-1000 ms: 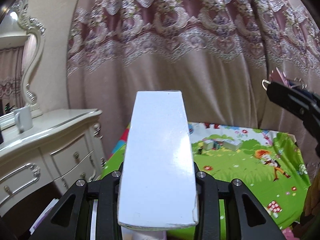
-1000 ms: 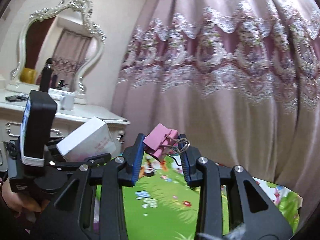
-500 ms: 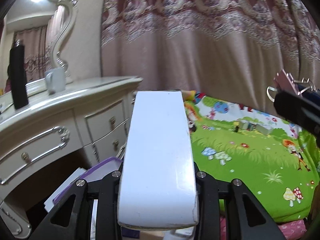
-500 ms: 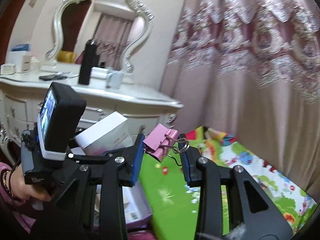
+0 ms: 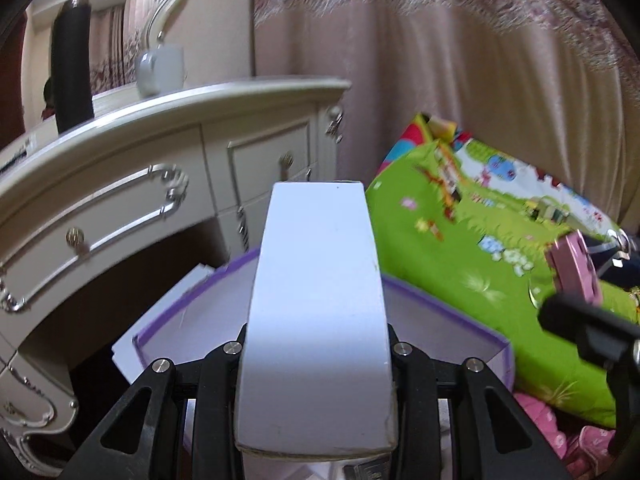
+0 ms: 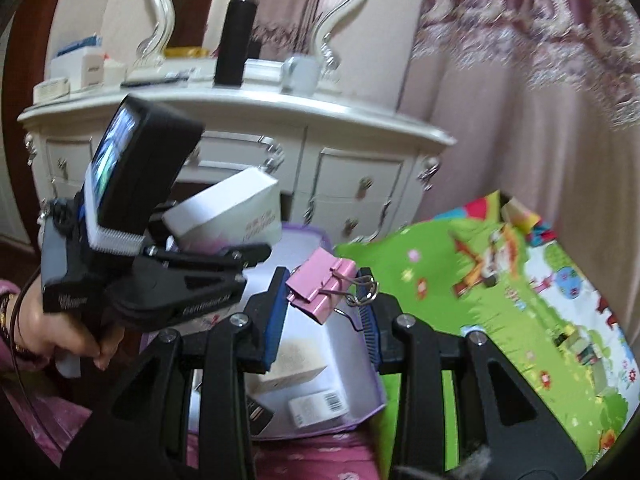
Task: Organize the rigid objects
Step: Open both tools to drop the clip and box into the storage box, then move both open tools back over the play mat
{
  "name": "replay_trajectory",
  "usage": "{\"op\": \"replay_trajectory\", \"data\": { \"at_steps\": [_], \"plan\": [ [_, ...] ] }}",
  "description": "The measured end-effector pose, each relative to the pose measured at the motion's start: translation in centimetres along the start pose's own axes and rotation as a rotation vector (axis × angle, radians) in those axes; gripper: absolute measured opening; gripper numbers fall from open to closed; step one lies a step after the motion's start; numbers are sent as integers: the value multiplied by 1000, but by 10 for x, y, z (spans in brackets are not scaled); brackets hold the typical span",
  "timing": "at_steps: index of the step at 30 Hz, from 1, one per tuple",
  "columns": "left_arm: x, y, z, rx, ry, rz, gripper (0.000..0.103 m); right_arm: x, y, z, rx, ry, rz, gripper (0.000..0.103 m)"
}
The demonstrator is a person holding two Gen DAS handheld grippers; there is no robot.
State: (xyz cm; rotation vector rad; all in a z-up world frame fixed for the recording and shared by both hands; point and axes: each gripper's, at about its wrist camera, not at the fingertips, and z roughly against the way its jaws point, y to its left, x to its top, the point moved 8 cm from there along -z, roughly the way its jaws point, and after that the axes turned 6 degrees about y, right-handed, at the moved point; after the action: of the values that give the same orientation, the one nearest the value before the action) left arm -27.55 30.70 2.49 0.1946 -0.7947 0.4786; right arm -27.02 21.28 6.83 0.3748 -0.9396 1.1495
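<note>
My left gripper [image 5: 316, 346] is shut on a long white carton [image 5: 316, 300], whose top face hides the fingertips. Below it lies an open purple-rimmed box [image 5: 452, 316]. In the right wrist view that purple-rimmed box [image 6: 362, 384] holds several small cartons. My right gripper [image 6: 324, 308] is shut on a pink binder clip [image 6: 320, 286], wire handles to the right, just above the box. The left gripper [image 6: 216, 268] with its white carton [image 6: 224, 210] hovers over the box's far left side, a hand [image 6: 60, 332] on its grip. The pink clip [image 5: 572, 270] also shows at the left wrist view's right edge.
A white dresser [image 6: 248, 120] with drawers stands behind the box, carrying a black bottle [image 6: 236, 40], a mug [image 6: 302, 74] and small boxes. A folded green play mat [image 6: 500, 312] lies to the right against a pink curtain [image 6: 540, 100]. Pink floral fabric [image 6: 312, 456] lies in front.
Both grippers have come down and swung left from the curtain toward the dresser. The purple-rimmed box has come into view beneath them. Both grips are unchanged.
</note>
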Motion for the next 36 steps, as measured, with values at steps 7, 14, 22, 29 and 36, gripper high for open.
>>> {"op": "replay_trajectory", "data": {
  "at_steps": [7,14,22,29,36],
  "plan": [
    [-12,16,-21,71,75,-6,36,-24,33,-30,113,96,65,38],
    [-26,47,-45,222,207,-7,49,-44,67,-54,215,173,151,39],
    [-14,17,-48,216,229,-23,89,-51,12,-39,168,128,5,73],
    [31,-128,-48,-170,175,-182,101,-119,-170,1,-227,175,-354,85],
    [36,-291,-96,-412,240,-337,102,-251,-311,35,-442,427,-630,86]
  ]
}}
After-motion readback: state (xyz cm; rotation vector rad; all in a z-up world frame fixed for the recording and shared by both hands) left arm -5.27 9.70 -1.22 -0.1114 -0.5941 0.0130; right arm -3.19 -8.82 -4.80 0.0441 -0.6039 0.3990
